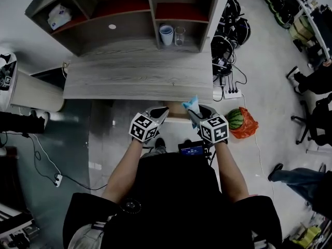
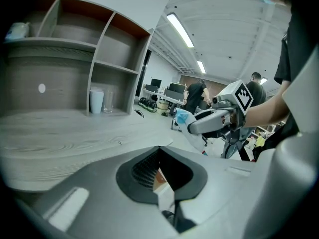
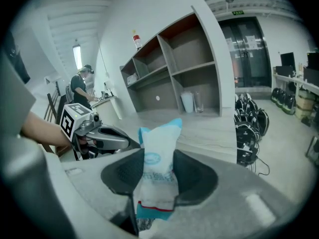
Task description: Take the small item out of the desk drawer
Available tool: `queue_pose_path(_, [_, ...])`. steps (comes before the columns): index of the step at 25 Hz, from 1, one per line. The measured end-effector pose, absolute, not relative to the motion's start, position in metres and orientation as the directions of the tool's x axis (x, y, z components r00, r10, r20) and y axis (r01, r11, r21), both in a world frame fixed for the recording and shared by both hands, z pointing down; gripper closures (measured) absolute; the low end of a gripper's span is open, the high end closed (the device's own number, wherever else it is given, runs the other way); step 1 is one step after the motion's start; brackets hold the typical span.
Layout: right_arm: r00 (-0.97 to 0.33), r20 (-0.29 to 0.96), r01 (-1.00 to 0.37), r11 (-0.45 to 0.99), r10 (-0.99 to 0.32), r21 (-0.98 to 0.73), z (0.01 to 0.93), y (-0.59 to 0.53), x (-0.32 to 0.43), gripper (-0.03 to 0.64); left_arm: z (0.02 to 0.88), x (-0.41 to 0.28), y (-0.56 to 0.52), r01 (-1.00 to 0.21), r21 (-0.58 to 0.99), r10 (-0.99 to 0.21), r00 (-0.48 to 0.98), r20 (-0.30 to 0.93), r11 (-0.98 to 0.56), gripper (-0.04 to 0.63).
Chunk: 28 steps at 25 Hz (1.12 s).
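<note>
One blue-and-white packet (image 3: 159, 148) sits pinched in the right gripper (image 3: 159, 176) at the tabletop's (image 1: 135, 77) front edge, while the left gripper (image 2: 160, 173) beside it has its jaws pressed together.

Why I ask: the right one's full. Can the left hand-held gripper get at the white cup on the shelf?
Probably yes: the left hand-held gripper faces bare desktop, and the white cup stands in an open-fronted compartment; the shut jaws must open first.
</note>
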State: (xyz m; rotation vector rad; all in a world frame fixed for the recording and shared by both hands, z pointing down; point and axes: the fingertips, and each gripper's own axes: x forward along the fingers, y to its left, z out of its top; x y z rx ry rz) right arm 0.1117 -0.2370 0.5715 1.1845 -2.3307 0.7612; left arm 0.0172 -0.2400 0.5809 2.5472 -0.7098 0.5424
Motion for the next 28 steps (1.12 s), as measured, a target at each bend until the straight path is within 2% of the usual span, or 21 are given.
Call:
queue_pose_path(14, [-0.549,0.587,-0.826,0.495,-0.595,-0.271,0.578,-0.24,0.122,0.442,0.585,0.026,-0.24,-0.586,0.302,-0.405,0.772,0.489,-0.752,0.594])
queue_pose_path(28, [-0.633,0.607,-0.739,0.609,-0.481,-0.289,0.598,-0.213,0.145,0.442,0.599,0.06,-0.209,-0.677,0.295,-0.48,0.705,0.523,-0.674,0.594])
